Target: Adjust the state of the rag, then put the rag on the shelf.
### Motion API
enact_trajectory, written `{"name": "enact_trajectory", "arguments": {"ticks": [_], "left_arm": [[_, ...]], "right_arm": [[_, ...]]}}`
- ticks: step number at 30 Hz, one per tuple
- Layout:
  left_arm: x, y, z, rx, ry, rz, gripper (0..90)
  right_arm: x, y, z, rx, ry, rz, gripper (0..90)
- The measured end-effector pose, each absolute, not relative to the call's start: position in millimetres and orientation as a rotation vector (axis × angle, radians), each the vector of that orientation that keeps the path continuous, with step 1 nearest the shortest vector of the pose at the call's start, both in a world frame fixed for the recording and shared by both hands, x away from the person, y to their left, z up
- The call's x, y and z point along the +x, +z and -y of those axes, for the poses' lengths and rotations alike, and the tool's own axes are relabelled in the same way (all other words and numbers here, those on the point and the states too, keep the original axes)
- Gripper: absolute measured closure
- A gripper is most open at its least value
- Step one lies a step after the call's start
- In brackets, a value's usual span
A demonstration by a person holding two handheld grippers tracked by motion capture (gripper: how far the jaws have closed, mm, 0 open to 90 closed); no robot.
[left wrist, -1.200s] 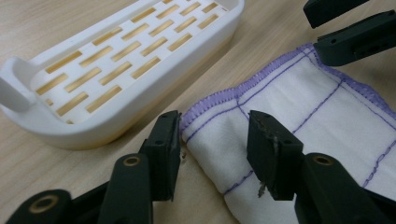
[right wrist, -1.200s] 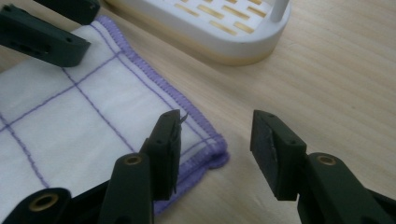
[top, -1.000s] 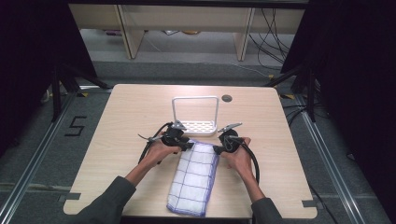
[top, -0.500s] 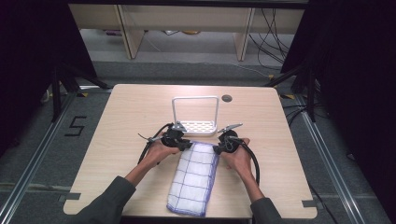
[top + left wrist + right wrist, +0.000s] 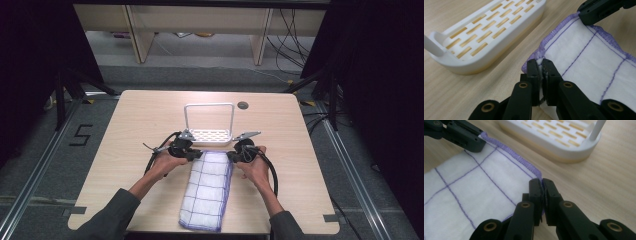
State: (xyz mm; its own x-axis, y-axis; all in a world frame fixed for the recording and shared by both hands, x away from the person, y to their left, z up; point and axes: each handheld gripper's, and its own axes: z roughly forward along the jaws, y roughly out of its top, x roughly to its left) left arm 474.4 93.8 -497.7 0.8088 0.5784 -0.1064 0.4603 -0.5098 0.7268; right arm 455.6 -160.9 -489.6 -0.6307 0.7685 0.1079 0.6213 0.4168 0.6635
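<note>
The left gripper (image 5: 541,65) has its jaws pressed together on one far corner of the white cloth (image 5: 207,187) with purple grid lines — the right gripper (image 5: 542,184) pinches the other far corner the same way. The cloth lies folded lengthwise on the wooden table (image 5: 130,125), just before the white slotted rack (image 5: 210,134).

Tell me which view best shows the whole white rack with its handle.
The high view: the rack appears whole, its slotted base and upright loop handle standing beyond the cloth. The left gripper view gives a close slotted base and a stub of handle; the right gripper view shows one end and a post.
</note>
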Motion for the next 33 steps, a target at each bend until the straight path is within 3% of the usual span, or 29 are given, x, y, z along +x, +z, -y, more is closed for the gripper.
{"name": "enact_trajectory", "arguments": {"ticks": [16, 33], "left_arm": [[465, -470, -106, 2.082, 0.236, -0.756, 85.3], [442, -421, -119, 1.984, 0.267, -0.665, 85.3]], "right_arm": [[451, -466, 158, 1.137, 1.138, -2.356, 87.0], [428, -418, 159, 1.046, 1.236, -2.311, 87.1]]}}
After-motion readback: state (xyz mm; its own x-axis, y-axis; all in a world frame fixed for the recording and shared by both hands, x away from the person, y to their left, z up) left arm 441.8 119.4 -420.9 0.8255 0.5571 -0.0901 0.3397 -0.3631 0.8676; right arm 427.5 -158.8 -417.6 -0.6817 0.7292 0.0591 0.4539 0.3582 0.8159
